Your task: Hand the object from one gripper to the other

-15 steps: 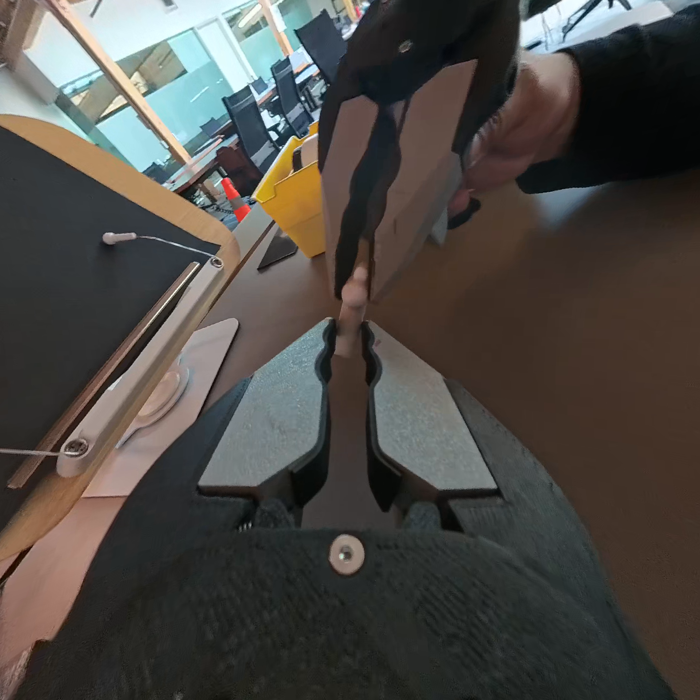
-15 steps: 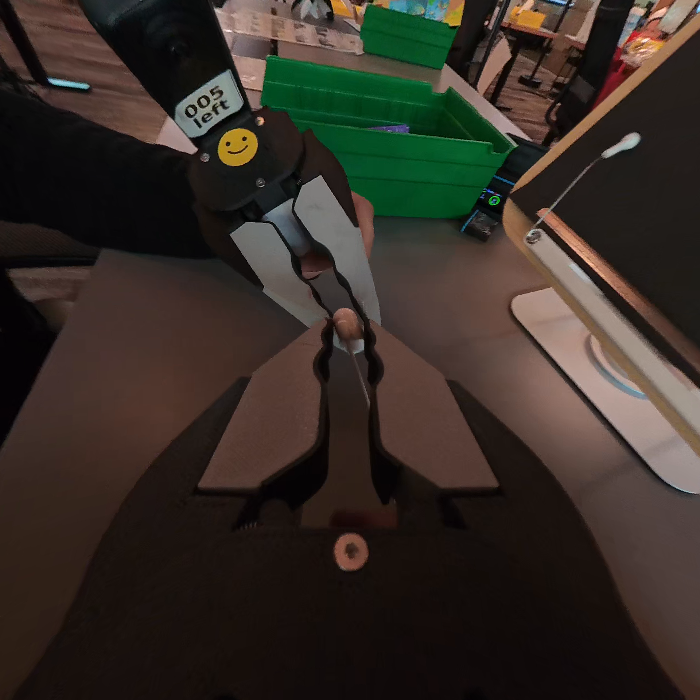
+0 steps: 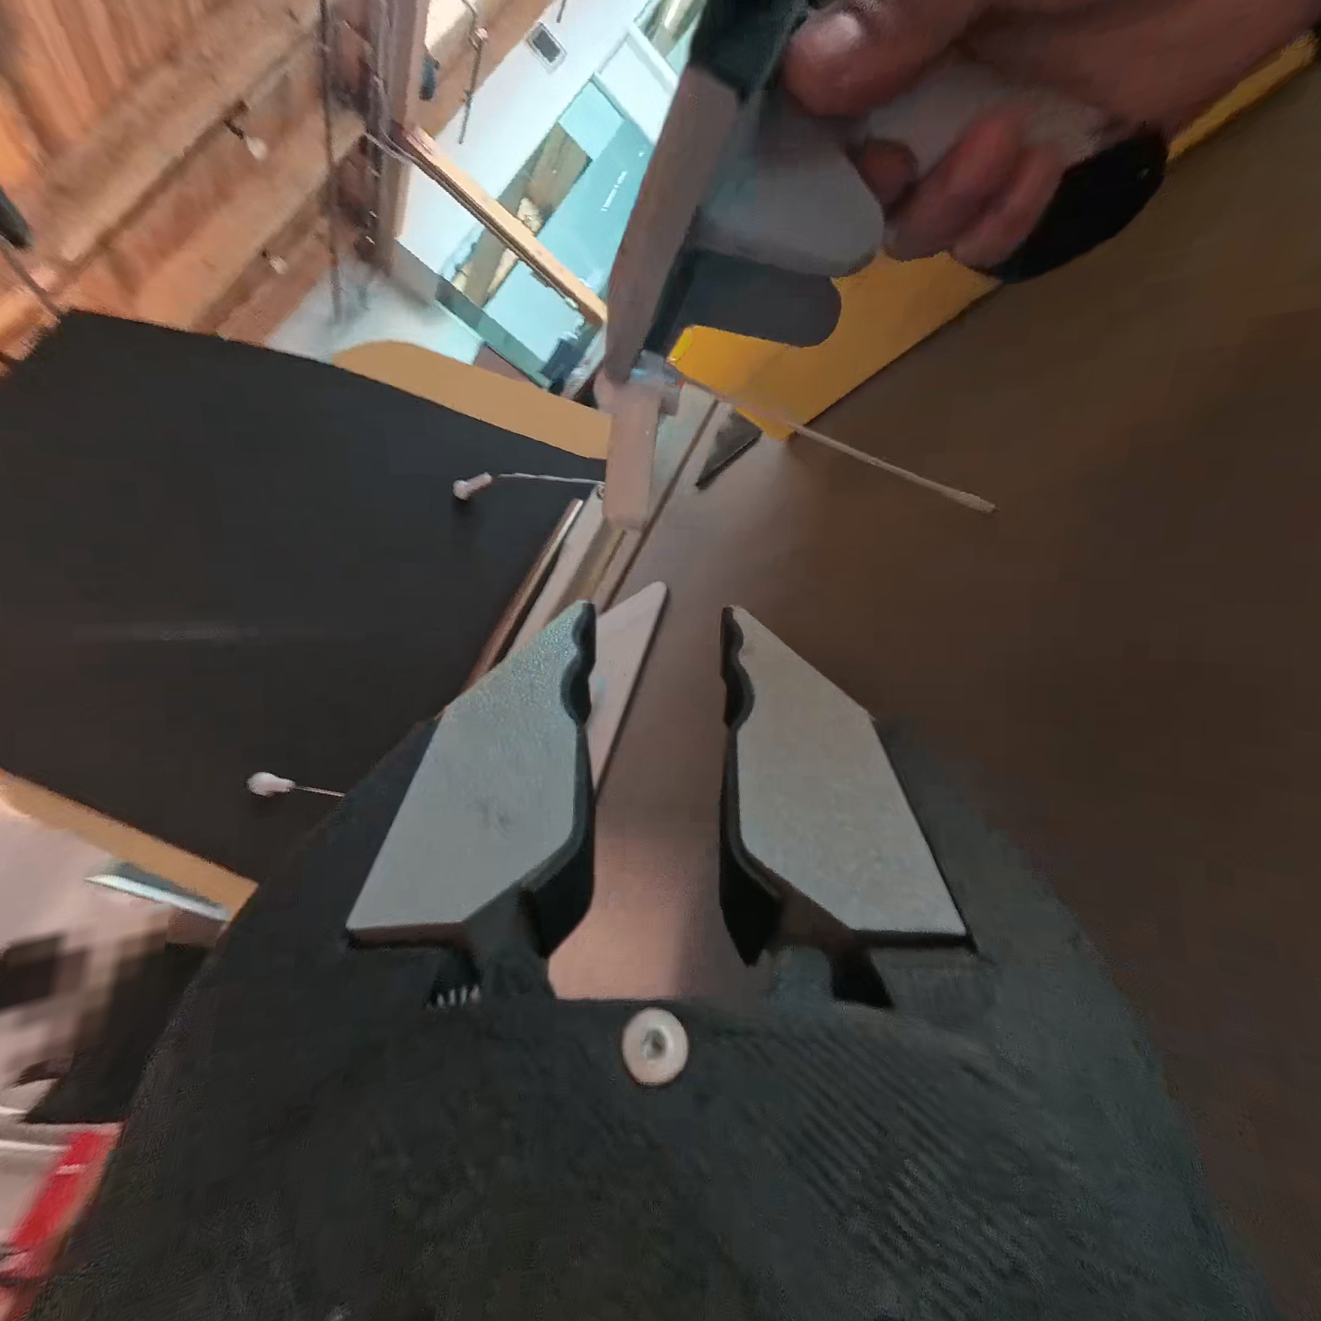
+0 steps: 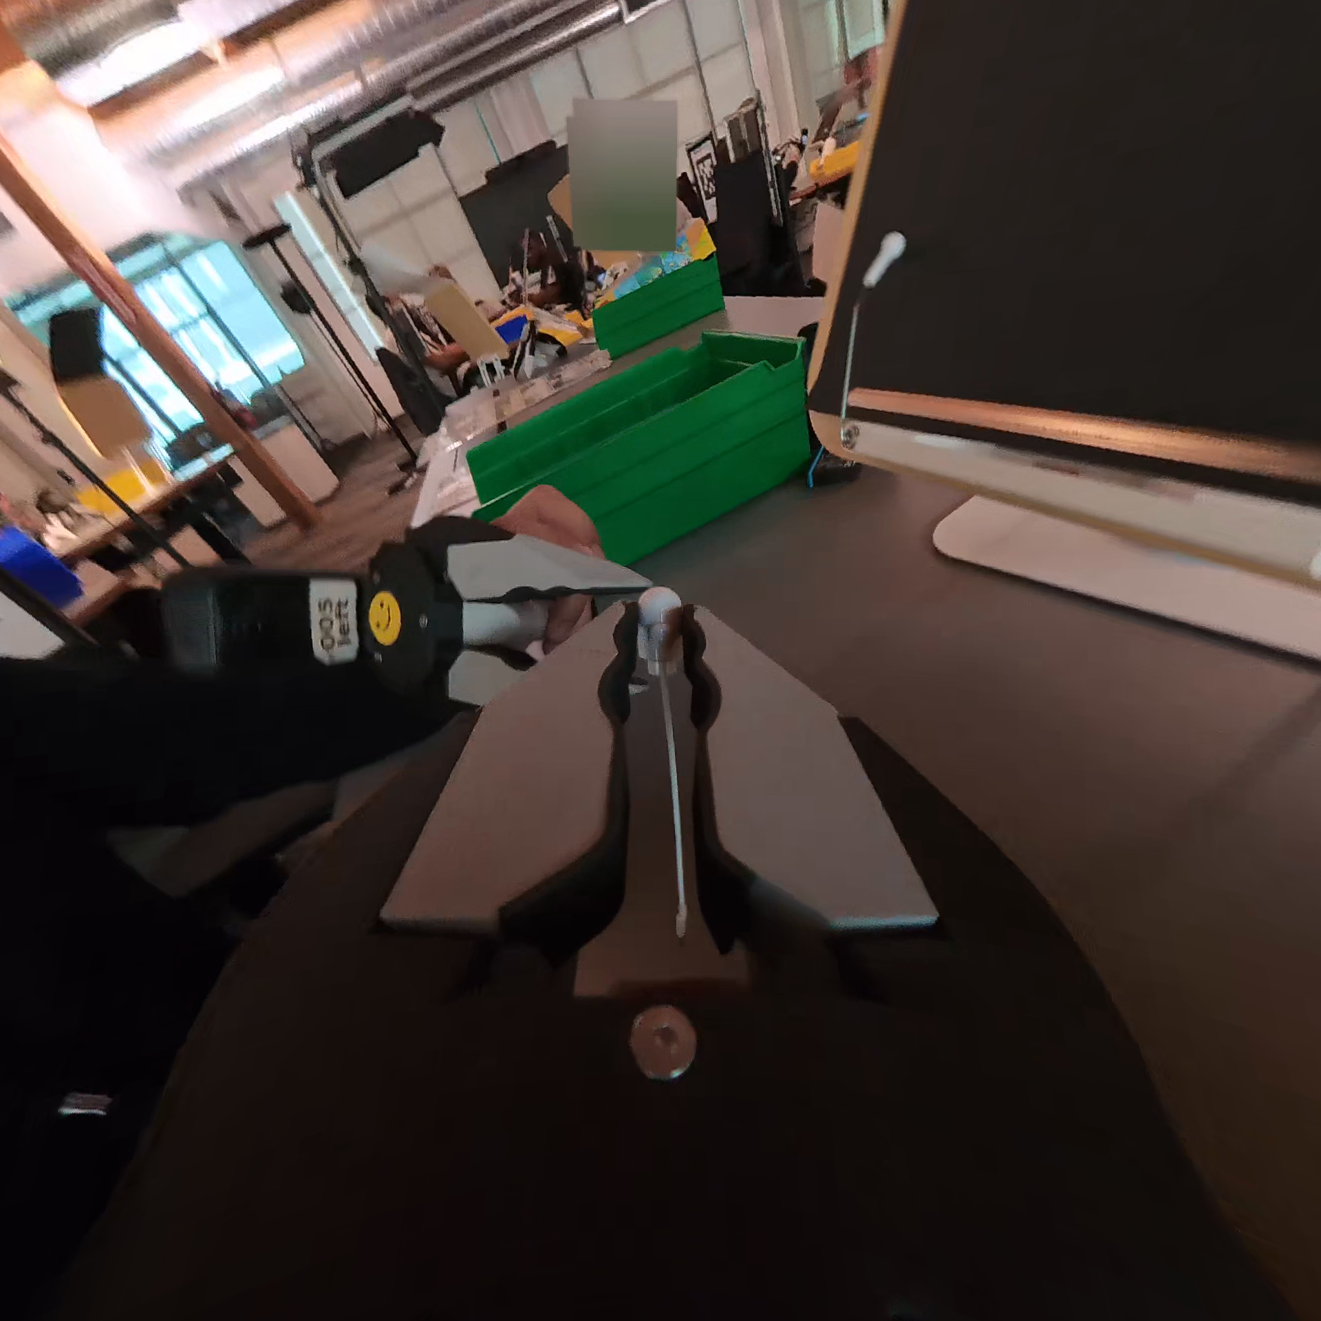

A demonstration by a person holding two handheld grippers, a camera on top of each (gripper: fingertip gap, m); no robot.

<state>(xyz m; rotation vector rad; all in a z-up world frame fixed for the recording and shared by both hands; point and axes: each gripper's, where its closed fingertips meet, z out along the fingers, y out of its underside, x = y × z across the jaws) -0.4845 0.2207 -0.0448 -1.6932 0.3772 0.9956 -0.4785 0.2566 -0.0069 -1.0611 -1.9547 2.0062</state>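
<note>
Left gripper (image 3: 657,629): I see its two grey fingers standing well apart with nothing between them; only the brown table shows in the gap.
Left gripper, far view (image 4: 629,579): in my right wrist view it lies sideways at left, tips pointing toward my right gripper's tips and close beside them; whether they touch I cannot tell.
Right gripper (image 4: 657,632): narrow, its tips pinched on the object's grey collar just below the rounded head.
Right gripper, far view (image 3: 629,372): in my left wrist view it comes down from the top edge, blurred, with a hand (image 3: 1015,143) on its white handle.
Object (image 4: 661,622): a small tool with a pale rounded head, a short stubby body and a long thin needle-like stem. The head stands just past the right fingertips; the stem runs back along the gap between the fingers toward the camera.
Object, left wrist view (image 3: 632,457): it hangs from the right gripper's tip, body pointing down, stem slanting out to the right over the table, clear of my left fingers.
Table (image 3: 1072,643): dark brown, beneath both grippers.
Board (image 3: 214,536): black panel with tan edge, upright beside the table, two white-tipped pins on thin wires standing out from it.
Green bin (image 4: 643,443): on the table beyond the left gripper.
Yellow bin (image 3: 822,350): behind the right gripper.
</note>
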